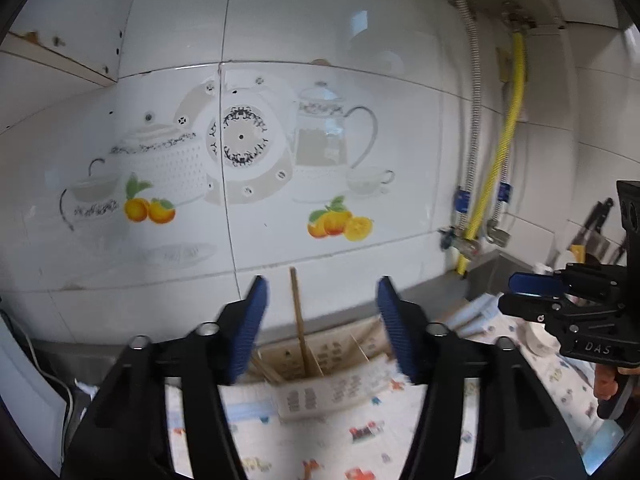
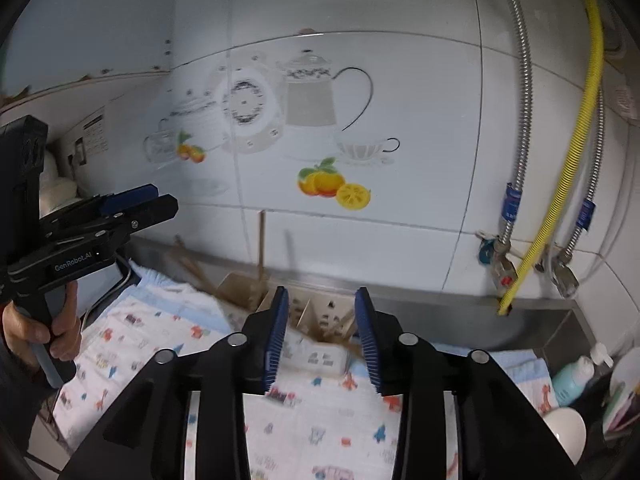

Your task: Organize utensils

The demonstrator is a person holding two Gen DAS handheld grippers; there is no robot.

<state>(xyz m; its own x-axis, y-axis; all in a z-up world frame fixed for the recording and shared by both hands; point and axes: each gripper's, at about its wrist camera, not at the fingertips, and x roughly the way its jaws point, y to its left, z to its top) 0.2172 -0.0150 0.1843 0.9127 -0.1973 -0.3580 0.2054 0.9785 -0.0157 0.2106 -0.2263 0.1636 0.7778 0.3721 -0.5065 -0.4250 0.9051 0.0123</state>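
Observation:
A white utensil box with divided compartments stands on a patterned cloth against the tiled wall. A wooden chopstick stands upright in it. My left gripper is open and empty, held above the box. In the right wrist view the box holds several brown chopsticks, some leaning left. My right gripper is open and empty, above the box. Each gripper shows in the other's view: the right one and the left one.
The tiled wall carries teapot and fruit pictures. Metal hoses and a yellow hose run down to valves at the right. A steel sink, a blue bottle and a white bowl lie at the right.

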